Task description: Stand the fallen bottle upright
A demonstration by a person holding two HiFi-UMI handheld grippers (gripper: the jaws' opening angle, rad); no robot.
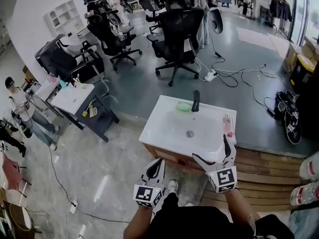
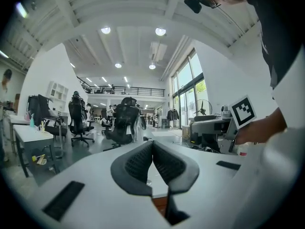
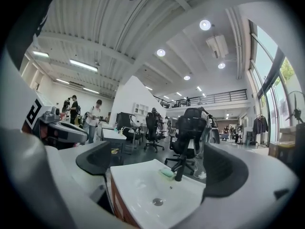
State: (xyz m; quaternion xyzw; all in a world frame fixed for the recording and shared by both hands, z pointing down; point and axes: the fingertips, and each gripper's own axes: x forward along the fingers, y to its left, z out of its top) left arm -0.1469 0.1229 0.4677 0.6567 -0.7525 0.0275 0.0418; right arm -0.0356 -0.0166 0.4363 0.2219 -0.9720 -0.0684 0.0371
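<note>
- White sink (image 1: 164,128) sits on a wooden cabinet (image 1: 167,157) in a big open office, with a black faucet (image 1: 196,101) at its back edge and a drain (image 1: 190,133) in the middle of the bowl.
- Green soap piece (image 1: 184,106) lies just beside the faucet, on its left in the head view.
- Pink bottle (image 1: 228,126) with a pale cap lies on its side on the flat right rim of the sink, with the cap pointing toward the back edge.
- Right gripper (image 1: 213,151) hovers over the front right corner of the sink, near the lower end of the bottle. I cannot tell if it touches the bottle.
- Its jaws stand wide apart. The right gripper view shows only the sink bowl, the soap and the faucet between them, so nothing is held.
- Left gripper (image 2: 152,146) is lower and to the left, in front of the cabinet and well apart from the bottle.
- Its two dark pads are pressed together with nothing between them.
- Black office chairs (image 1: 179,31) stand on the grey floor behind the sink.
- Wooden planks (image 1: 269,166) lie on the floor at the right of the cabinet.
</note>
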